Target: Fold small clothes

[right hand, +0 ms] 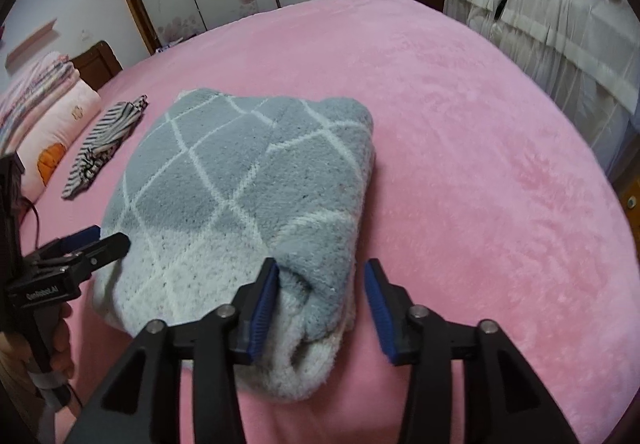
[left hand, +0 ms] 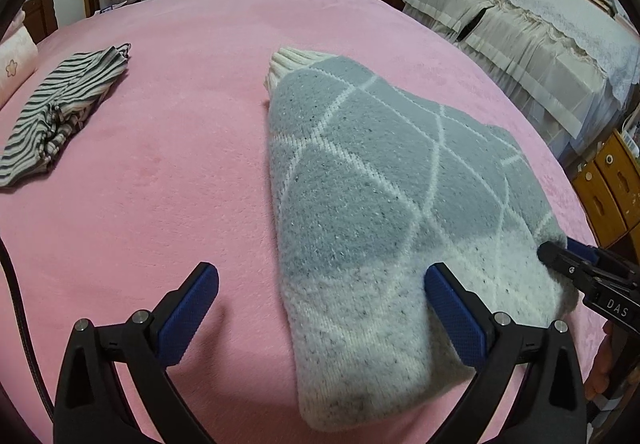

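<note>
Both hand-held grippers sit at the near edge of a folded grey-and-white knit sweater [left hand: 384, 196] that lies on the pink bed [left hand: 160, 204]. Left hand-held gripper [left hand: 322, 314] stands wide open: one blue pad is out over the bare blanket, the other rests against the sweater's white hem, nothing pinched. Right hand-held gripper [right hand: 320, 308] is part-open around the thick rolled corner of the sweater; its left pad touches the fold, its right pad stands clear of it, so I judge it holds nothing.

Judging from how the bundle lies, the fold looks done and the grippers are free of it. What could go wrong: the fuzzy knit may catch on a textured pad as a gripper draws back — that would drag the top layer and open the fold. The rolled corner between the right jaws is bulky and loosely tucked, so a small nudge could spill it out.

A striped garment [left hand: 60, 112] lies crumpled well apart to the left, near a pillow [right hand: 52, 132] — it appears unfolded. The sweater's underside and inner layers are hidden, a ribbed cuff peeks out only at the far end, and the person's hands are mostly cut off at the frame edges.
</note>
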